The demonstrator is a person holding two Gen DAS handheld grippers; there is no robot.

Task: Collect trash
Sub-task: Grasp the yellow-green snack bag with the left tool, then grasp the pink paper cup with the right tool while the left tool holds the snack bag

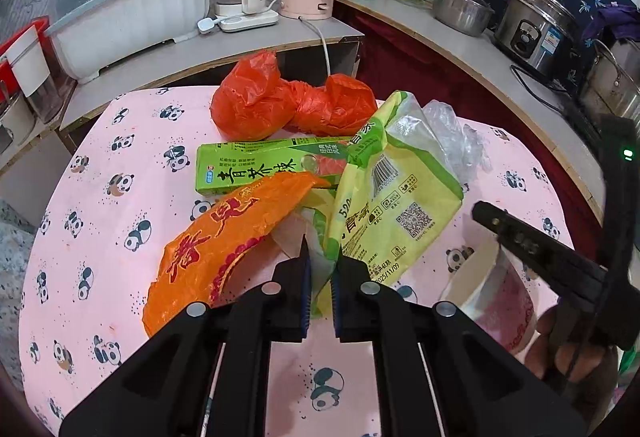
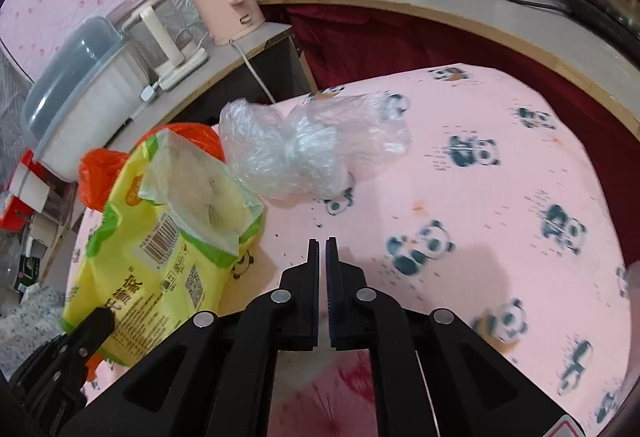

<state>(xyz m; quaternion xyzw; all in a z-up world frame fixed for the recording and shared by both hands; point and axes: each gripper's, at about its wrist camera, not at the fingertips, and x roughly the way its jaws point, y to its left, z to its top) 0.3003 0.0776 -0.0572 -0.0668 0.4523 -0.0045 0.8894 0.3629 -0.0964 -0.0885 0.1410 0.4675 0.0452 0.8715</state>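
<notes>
Yellow-green bag (image 1: 384, 205) mid-table (image 1: 120, 205), lying on other wrappers: light, limp, slippery film. Left gripper (image 1: 322, 257) clamped on its near edge; hold at the sealed seam. Right gripper (image 2: 322, 249) nearly closed, holding nothing.

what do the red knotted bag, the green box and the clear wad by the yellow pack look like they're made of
Red bag: thin glossy plastic film, judging by its sharp crinkles and shine.
Green box: probably printed cardboard, with flat faces and straight folded edges.
Clear wad: transparent plastic film, likely a bag; the panda cloth shows through it.
Yellow pack: glossy printed plastic, torn open on top.
</notes>
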